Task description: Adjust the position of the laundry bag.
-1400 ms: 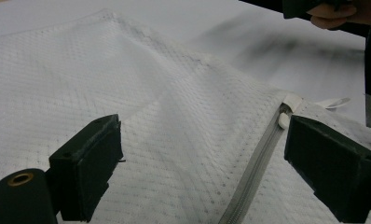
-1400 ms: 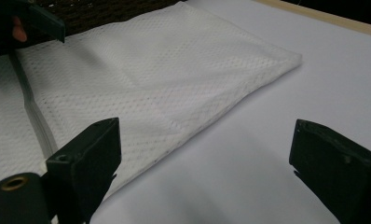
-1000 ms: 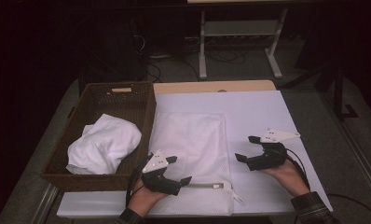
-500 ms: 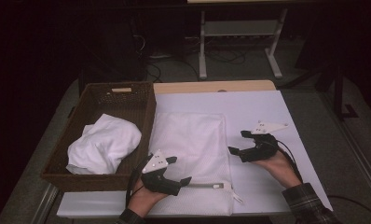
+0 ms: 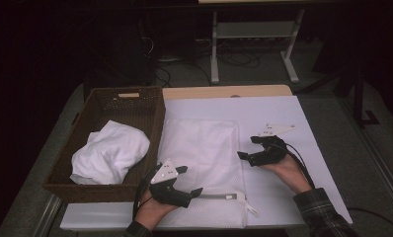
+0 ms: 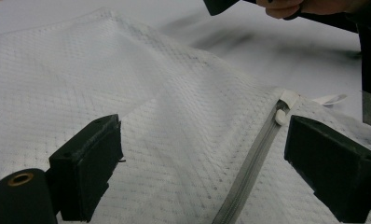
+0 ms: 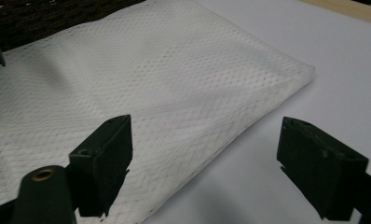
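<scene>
Beside the mesh bag's (image 5: pixel 204 163) right edge, right tongs (image 5: pixel 248 148) gape.

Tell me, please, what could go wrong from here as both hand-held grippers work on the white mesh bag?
The left hand-held gripper stands open over the mesh bag with the zipper between its jaws; closing there might pinch mesh rather than the small pull. The right hand-held gripper straddles the bag's thin edge with open jaws; it may catch one layer only, or drag the bag across the table.
</scene>
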A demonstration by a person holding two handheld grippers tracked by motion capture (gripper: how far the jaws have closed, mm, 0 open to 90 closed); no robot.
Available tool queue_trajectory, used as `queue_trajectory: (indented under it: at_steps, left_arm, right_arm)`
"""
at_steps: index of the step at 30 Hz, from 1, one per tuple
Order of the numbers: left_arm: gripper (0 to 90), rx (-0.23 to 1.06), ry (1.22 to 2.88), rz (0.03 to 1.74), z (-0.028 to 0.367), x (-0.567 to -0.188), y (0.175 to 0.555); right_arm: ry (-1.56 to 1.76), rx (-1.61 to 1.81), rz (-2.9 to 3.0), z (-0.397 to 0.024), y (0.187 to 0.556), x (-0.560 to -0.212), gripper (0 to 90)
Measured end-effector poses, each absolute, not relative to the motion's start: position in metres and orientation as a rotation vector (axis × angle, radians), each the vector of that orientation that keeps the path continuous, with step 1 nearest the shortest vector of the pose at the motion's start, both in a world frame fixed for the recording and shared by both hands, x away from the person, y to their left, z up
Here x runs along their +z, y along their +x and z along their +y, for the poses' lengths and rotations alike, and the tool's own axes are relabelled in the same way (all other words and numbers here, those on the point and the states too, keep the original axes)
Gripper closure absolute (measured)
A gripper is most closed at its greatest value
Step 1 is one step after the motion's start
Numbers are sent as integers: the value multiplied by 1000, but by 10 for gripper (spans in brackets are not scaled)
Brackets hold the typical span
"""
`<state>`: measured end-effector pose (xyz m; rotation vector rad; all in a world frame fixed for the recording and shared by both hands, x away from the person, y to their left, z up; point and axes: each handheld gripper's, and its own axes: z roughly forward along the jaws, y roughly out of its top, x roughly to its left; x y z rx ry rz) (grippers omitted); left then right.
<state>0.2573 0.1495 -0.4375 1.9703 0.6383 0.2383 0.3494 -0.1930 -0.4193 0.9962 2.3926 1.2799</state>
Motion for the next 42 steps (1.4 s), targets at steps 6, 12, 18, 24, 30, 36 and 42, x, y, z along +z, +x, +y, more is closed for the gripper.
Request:
queue_trajectory:
  at_steps: [6,12,18,24,30,36,42]
  left_arm:
    - [104,238,1971,638,149,-438,257]
    - [104,236,1970,638,149,-438,257]
    - [104,235,1971,635,149,-437,257]
    - [104,233,1972,635,149,-437,257]
    - [104,230,1969,638,149,-438,258]
    - [104,230,1972,637,149,-439,258]
    - [104,229,1972,635,149,-438,258]
  right_arm:
    - [1014,1266,2425,-189,357,-427,225]
    - [1028,1242,2467,-186,362,-435,269]
    - [1025,1211,2510,-183,363,-441,305]
    - [1030,1190,2539,-180,363,-446,324]
    - [1016,1180,2572,-176,362,-451,394]
    - [997,1154,2576,-172,361,-454,438]
    - [980,1142,2574,-171,360,-454,493]
